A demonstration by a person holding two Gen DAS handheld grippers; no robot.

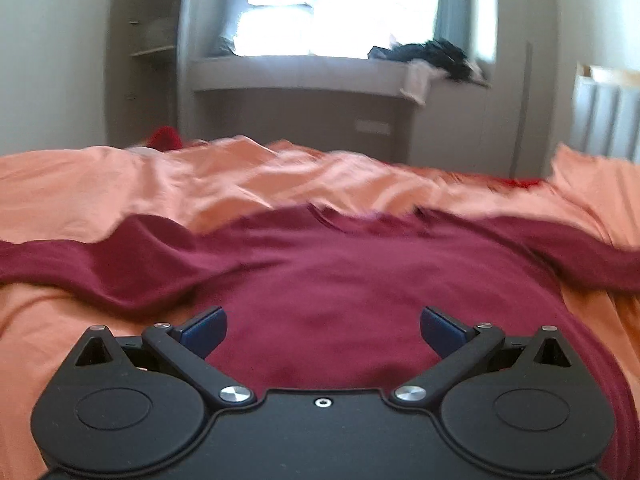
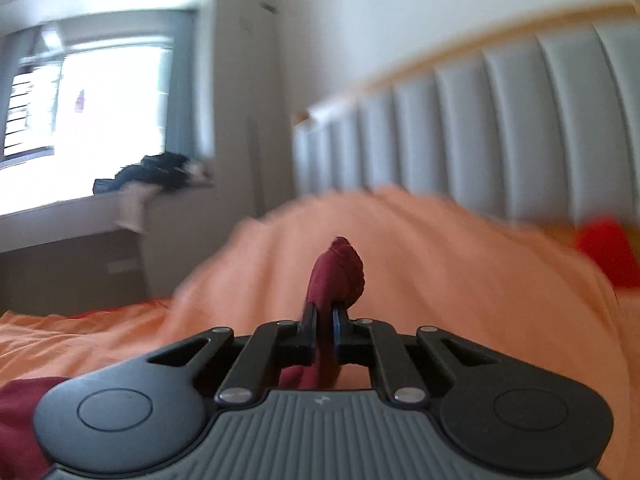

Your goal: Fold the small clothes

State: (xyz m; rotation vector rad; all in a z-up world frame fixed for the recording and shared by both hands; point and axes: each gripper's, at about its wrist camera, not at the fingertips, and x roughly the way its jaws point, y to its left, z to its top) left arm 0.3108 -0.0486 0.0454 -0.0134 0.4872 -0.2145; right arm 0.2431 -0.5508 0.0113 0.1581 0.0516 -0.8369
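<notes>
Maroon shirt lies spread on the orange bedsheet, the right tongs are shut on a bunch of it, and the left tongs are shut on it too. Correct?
Not quite: the left tongs stand open above the maroon shirt, gripping nothing, as the left wrist view shows. The rest holds.

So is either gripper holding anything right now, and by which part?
The right gripper pinches a bunched fold of the maroon garment; which part cannot be told. The left gripper is open above the garment, holding nothing.

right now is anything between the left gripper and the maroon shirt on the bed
Nothing visible. The left gripper is open just above the maroon shirt, which lies spread on the orange sheet with only bare fabric ahead of it. The right gripper already pinches a bunch of shirt.
</notes>
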